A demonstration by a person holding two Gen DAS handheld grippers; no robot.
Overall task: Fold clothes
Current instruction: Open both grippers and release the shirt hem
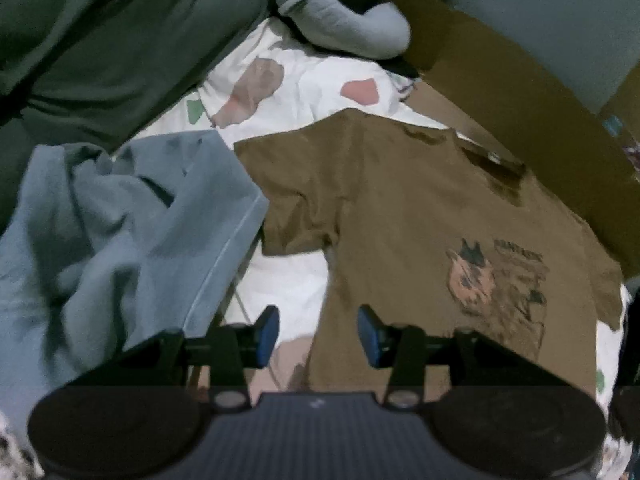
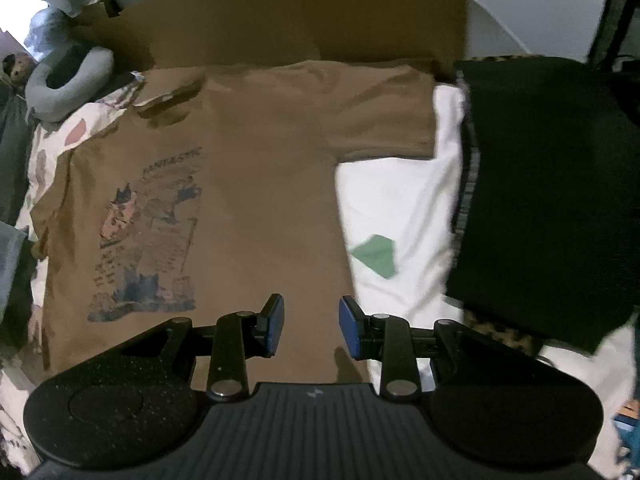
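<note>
My left gripper (image 1: 318,336) hangs with its blue pads apart and nothing between them, poised over the lower left edge of the brown T-shirt (image 1: 400,216) where the cloth meets the white bedsheet (image 1: 288,280). My right gripper (image 2: 311,326) is likewise parted and empty, above the shirt's lower right hem; through that camera the brown T-shirt (image 2: 260,184) fills the middle of the view.

The shirt lies face up and spread flat on the patterned sheet, both short sleeves out to the sides and the collar away from me, near a cardboard panel (image 2: 304,12). I see no fold in it yet, so I judge this garment at its very start: sleeves, sides and the bottom-to-top fold all remain. To my left a blue garment (image 1: 120,232) sits crumpled and looks unfolded too, with a dark green fabric mass (image 1: 100,32) beyond it. To my right a black cloth (image 2: 552,184) lies squared off and flat on the sheet; it may be one already folded, though I cannot be sure. A grey neck pillow (image 1: 344,20) rests at the far edge of the bed.

The chest print (image 2: 152,236) shows cartoon animal figures. Above them the heading appears to read "FANTASTIC"; the smaller lines beneath are too blurred for me to make out.
</note>
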